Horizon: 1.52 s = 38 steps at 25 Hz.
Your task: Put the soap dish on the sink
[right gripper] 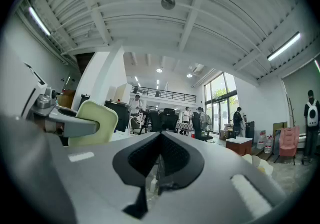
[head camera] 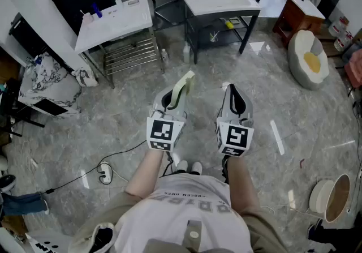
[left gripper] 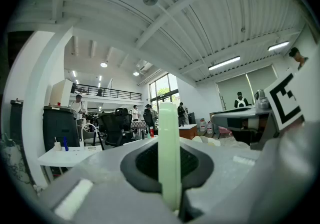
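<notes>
Both grippers held level, side by side. Left gripper [head camera: 171, 101]: jaws clamped on the pale green soap dish [head camera: 184, 88], edge-up. Right gripper [head camera: 235, 98]: jaws closed, nothing between. White sink [head camera: 113, 20] at 11 o'clock, well apart.

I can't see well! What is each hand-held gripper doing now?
Left hand-held gripper: shut on the soap dish.
Right hand-held gripper: shut, holding nothing.

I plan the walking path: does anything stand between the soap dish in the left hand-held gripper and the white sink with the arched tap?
Nothing visible does: only bare floor lies between the soap dish and the sink.
</notes>
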Available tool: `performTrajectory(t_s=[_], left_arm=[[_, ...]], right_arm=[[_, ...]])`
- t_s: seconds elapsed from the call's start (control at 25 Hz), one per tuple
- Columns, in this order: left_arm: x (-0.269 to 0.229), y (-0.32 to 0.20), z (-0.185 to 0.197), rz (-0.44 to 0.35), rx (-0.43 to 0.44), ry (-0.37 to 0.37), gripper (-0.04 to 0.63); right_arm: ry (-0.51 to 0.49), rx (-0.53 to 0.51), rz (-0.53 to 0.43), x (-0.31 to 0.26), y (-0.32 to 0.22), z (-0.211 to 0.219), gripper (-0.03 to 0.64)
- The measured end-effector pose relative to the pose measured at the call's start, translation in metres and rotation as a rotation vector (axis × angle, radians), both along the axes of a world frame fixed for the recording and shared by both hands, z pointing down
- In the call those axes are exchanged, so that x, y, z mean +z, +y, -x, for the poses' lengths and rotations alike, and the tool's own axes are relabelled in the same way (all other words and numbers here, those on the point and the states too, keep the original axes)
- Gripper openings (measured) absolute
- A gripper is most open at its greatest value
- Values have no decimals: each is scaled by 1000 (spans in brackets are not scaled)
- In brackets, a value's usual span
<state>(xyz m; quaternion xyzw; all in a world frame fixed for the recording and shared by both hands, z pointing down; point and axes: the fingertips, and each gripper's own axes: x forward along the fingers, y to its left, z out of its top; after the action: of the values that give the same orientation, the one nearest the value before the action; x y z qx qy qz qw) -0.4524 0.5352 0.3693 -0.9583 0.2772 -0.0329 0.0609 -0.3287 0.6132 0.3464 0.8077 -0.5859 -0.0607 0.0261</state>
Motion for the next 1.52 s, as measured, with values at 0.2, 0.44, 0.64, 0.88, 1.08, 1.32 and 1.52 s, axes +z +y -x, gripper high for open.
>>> performTrajectory(t_s=[0.2,0.44,0.64,0.88,1.08,1.32,1.52], left_arm=[[-2,-2,-1,0,-2,-2,18],[0,-1,-4,1,-8,0,18],[2,-1,-10,0,-10,0,18],[-4,-4,-16,12,-16,-3,18],[-9,-9,-19,8,-30,16,18],[-8,-13,-28,10,-32,9,18],[6,-14,-32,31,-46,-9,18]], right_arm=[[8,-5,1,-2,-2,0,-3],[12,-7,1,-1,0,-4,-3],[13,-13,3,0,-1,-8,-3],[-41,-27,-43,-8,-2,-18,-3],[-118,-38,-107,-9,4,-35,141],[-117,-81,-98,-4,5,-45,257],[-131,-84,-73,10,7,-58,258]])
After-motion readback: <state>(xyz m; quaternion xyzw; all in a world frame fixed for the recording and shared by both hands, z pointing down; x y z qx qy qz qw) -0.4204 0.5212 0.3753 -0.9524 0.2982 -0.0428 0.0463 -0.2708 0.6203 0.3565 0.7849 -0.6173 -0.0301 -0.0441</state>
